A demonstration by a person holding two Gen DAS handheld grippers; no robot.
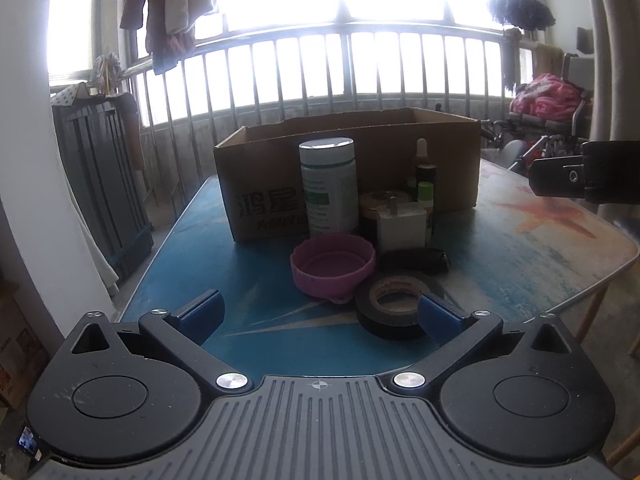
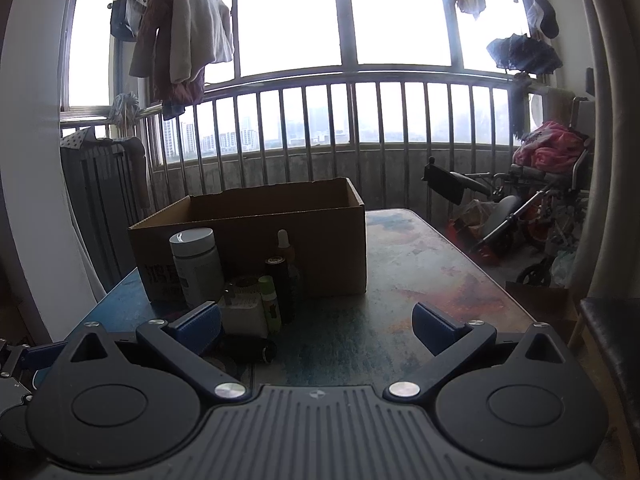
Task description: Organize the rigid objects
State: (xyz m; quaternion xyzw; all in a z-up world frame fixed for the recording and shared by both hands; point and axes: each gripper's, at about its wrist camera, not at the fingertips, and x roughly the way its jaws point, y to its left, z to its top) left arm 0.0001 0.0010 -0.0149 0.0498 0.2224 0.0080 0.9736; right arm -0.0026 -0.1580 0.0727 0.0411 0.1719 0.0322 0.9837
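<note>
Since every piece in the cluster is hard-shelled, none should crush under the pads, though each will likely handle differently; the tall white plastic bottle with a pale lid (image 1: 329,184) looks the heaviest and smoothest, best taken across its straight body below the cap; the round pink plastic lid (image 1: 333,269), lying open side up, is probably light and thin, so a pinch across its ribbed rim seems safest; the black roll of tape (image 1: 394,309) is stiff and grippy and could be taken across its outer wall or through its core; the small white square plug adapter (image 1: 401,227) offers flat faces; the brown dropper bottle (image 1: 423,164) may be glass and wants care. All of these stand in a huddle toward the middle of the blue-patterned counter (image 1: 192,248), just in front of the open brown cardboard box (image 1: 448,160), which sits nearer the far edge; the tape lies closest to the near edge.

The left claw (image 1: 320,314) is spread wide and holds nothing, its right pad just before the tape roll; the right claw (image 2: 318,322) is likewise spread wide and empty, its left pad near the adapter.
</note>
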